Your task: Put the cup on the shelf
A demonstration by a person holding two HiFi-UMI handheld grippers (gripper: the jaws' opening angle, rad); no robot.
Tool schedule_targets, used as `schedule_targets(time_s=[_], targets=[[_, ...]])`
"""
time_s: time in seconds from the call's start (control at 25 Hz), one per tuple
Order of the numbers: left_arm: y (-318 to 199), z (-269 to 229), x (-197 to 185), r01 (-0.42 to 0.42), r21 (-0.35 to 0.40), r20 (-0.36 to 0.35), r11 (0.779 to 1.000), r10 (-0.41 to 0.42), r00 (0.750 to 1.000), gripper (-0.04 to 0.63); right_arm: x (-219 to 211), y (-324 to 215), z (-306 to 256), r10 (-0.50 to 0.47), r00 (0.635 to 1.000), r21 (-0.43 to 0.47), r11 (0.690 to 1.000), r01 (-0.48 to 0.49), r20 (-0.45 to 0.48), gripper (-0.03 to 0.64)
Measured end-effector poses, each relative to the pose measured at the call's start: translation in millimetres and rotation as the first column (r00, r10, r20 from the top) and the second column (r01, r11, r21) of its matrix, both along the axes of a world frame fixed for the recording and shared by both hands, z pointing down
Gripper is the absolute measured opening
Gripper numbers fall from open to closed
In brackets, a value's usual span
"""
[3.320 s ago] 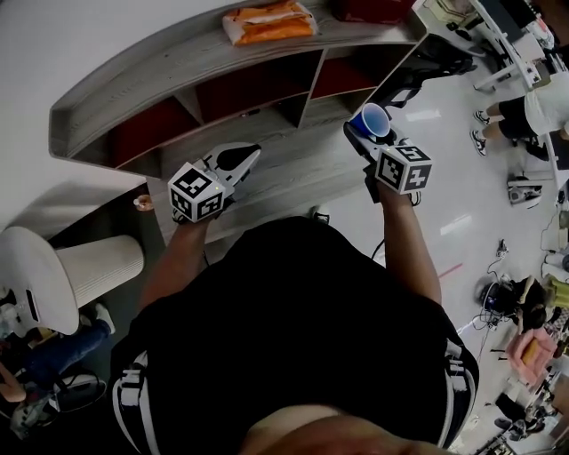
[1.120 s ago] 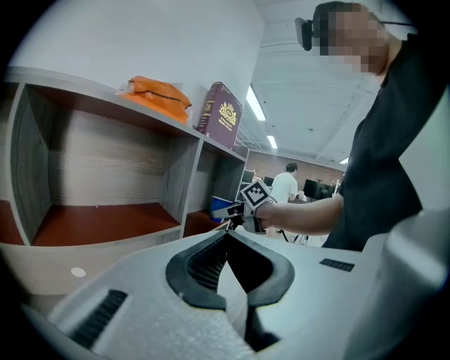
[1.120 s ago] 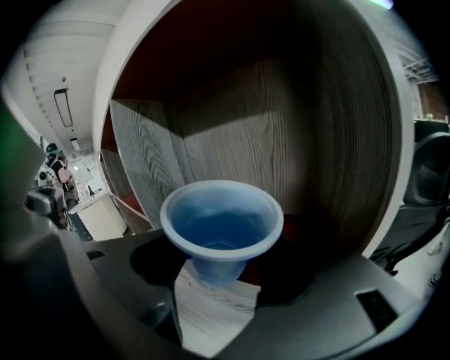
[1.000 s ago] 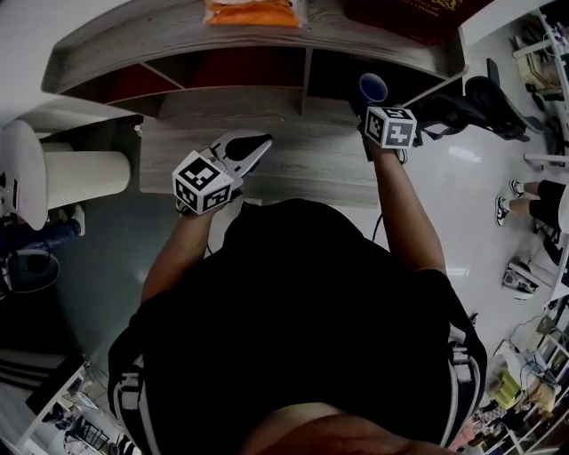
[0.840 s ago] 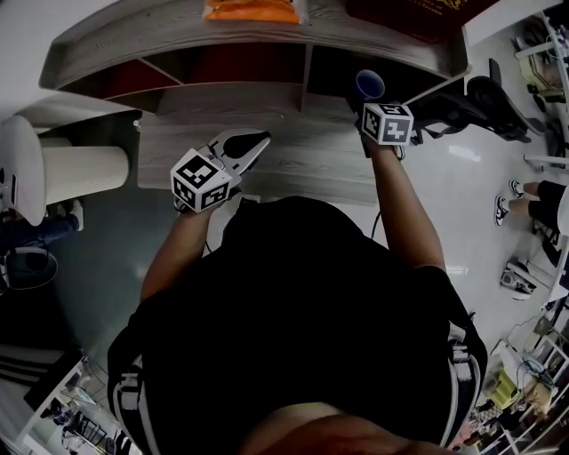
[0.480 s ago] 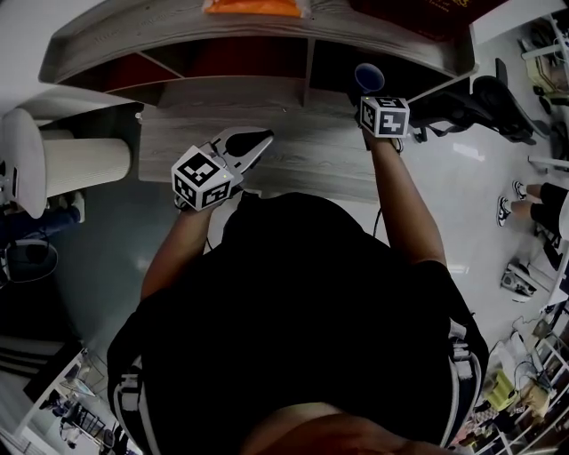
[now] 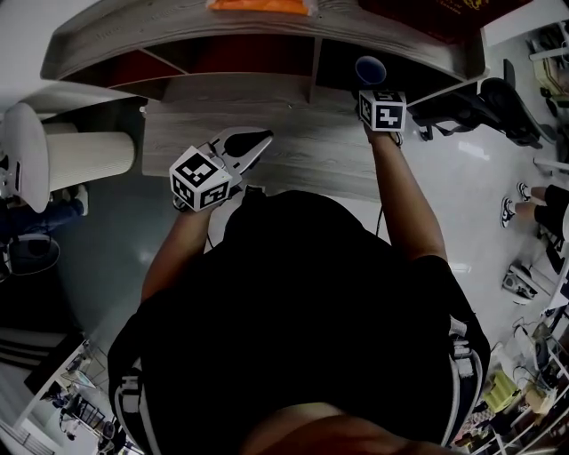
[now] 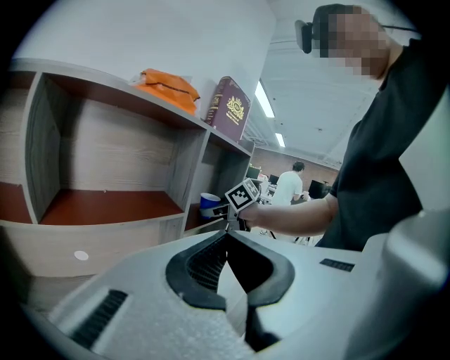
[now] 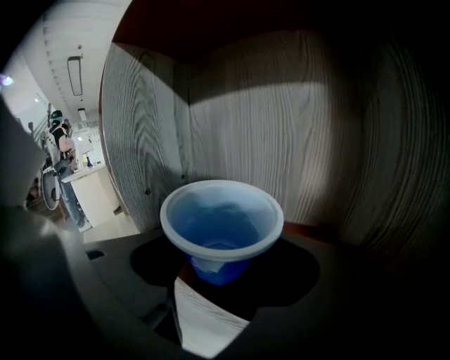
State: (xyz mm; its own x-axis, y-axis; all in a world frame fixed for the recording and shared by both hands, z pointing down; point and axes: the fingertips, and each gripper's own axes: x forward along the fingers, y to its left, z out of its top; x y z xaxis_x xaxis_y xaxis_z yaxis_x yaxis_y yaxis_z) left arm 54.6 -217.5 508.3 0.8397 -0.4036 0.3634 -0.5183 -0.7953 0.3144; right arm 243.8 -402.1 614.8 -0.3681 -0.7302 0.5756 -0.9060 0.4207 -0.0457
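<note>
A blue cup (image 7: 370, 68) with a white rim is held upright in my right gripper (image 7: 373, 84), which is shut on it at the mouth of the right-hand compartment of the grey wooden shelf (image 7: 178, 35). In the right gripper view the cup (image 9: 221, 225) sits between the jaws, with the compartment's wood-grain walls (image 9: 140, 140) close around and its red-brown floor (image 9: 316, 235) just under it. My left gripper (image 7: 263, 137) hovers over the desk (image 7: 302, 160) in front of the shelf, shut and empty. The left gripper view shows the cup (image 8: 209, 204) at the compartment's edge.
An orange packet (image 7: 262, 4) and a maroon book (image 7: 427, 9) lie on the shelf top. The middle compartment (image 8: 105, 204) has a red-brown floor. A white chair (image 7: 27, 169) and a pale cylinder bin (image 7: 93, 164) stand left; a black office chair (image 7: 507, 98) stands right.
My right gripper has carried the cup forward, from in front of the shelf into the right-hand compartment's mouth. The left gripper has stayed over the desk, shut.
</note>
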Motion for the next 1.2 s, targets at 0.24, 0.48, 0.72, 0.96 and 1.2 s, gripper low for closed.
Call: schedule_targets(time_s=[0.24,0.48,0.72,0.96,1.2], targets=[[1,1,-7,0.014,-0.005,-0.006,1.000,-0.014,1.000,0.017,-2,-5,5,-0.007,0.999,0.014,1.000,0.007,-0.043,0.288],[0,1,-16,0.027,-0.011,-0.020,1.000,-0.027,0.999,0.017,-5,-6,3,-0.019,0.998,0.023,1.000,0.021,-0.062,0.290],[3,-1,-16,0.018,-0.011,-0.029,1.000,-0.018,0.999,0.017,-9,-3,4,-0.027,0.999,0.010,1.000,0.028,-0.045,0.289],[5,0,-18,0.019,-0.012,-0.036,1.000,-0.019,0.999,0.017,-11,3,9,-0.033,0.999,-0.006,0.999,0.033,-0.042,0.291],[6,-2,-22,0.029,-0.004,-0.036,1.000,-0.030,0.999,0.017,-11,7,8,-0.026,0.999,-0.012,1.000,0.025,-0.038,0.295]])
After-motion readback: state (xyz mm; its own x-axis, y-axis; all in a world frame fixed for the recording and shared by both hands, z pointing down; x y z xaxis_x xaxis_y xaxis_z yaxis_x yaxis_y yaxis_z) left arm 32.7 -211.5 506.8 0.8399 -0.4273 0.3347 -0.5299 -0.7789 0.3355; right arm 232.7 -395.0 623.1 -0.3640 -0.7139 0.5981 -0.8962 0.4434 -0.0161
